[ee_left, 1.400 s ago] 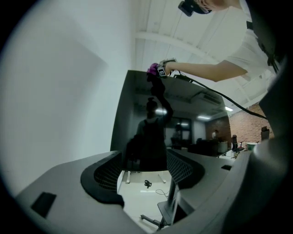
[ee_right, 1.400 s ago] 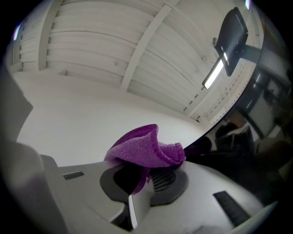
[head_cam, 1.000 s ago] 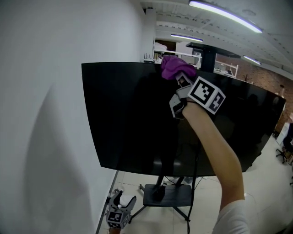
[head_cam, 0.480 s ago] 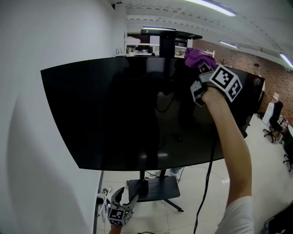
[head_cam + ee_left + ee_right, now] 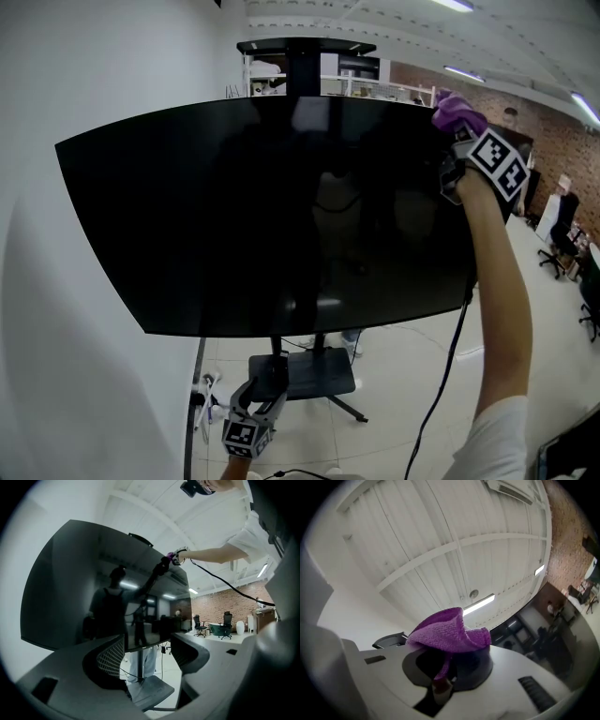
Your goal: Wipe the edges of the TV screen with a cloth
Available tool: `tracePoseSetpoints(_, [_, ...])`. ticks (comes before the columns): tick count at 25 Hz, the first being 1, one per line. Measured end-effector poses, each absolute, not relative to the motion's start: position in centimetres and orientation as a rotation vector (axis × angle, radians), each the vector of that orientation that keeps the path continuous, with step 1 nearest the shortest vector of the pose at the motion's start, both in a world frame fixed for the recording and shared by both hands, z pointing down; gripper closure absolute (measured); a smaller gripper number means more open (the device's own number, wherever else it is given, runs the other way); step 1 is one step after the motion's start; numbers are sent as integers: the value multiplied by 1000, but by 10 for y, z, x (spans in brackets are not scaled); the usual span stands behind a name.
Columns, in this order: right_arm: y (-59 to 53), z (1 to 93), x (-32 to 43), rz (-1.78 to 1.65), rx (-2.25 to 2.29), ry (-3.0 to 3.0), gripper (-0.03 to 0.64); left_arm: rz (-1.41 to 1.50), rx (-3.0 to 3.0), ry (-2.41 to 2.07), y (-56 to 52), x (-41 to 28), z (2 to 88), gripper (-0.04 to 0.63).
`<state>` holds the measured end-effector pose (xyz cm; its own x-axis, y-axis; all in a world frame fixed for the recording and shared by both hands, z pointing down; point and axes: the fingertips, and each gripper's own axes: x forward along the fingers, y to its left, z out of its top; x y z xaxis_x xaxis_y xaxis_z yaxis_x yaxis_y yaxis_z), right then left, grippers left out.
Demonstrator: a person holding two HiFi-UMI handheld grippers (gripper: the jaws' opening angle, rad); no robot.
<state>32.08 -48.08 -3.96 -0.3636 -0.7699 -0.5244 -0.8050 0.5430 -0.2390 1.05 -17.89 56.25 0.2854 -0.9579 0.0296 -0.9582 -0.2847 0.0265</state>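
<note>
A large black TV screen [image 5: 262, 216] on a wheeled stand fills the head view. My right gripper [image 5: 457, 127] is raised at the screen's top right corner, shut on a purple cloth [image 5: 457, 111] that rests against the top edge. In the right gripper view the purple cloth [image 5: 449, 632] bulges out over the closed jaws, with the ceiling behind. My left gripper [image 5: 260, 403] hangs low below the screen, open and empty. The left gripper view looks up at the TV screen [image 5: 93, 588], with the cloth [image 5: 169, 555] small at its upper corner.
A white wall [image 5: 84, 84] runs along the left of the screen. The stand's base [image 5: 300, 370] and a black cable [image 5: 441, 375] lie on the tiled floor below. Office chairs [image 5: 567, 248] stand at the far right by a brick wall.
My right gripper has slid the purple cloth rightward along the top edge, from near the middle to the top right corner. The head view turned with it. The left gripper stayed low.
</note>
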Motion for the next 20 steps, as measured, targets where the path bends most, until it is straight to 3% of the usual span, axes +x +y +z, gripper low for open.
tracePoseSetpoints(5, [-485, -15, 373, 251, -1453, 2220, 555, -72, 2488, -1835, -184, 33, 552, 307])
tracePoseSetpoints(10, [-467, 68, 389, 434, -1538, 2225, 558, -72, 2527, -1835, -189, 43, 544, 307])
tracePoseSetpoints(15, [-420, 225, 333, 515, -1411, 2445, 558, -66, 2482, -1860, -183, 37, 549, 307])
tracePoseSetpoints(20, [-366, 424, 268, 211, -1326, 2710, 558, -43, 2472, -1905, -184, 26, 552, 318])
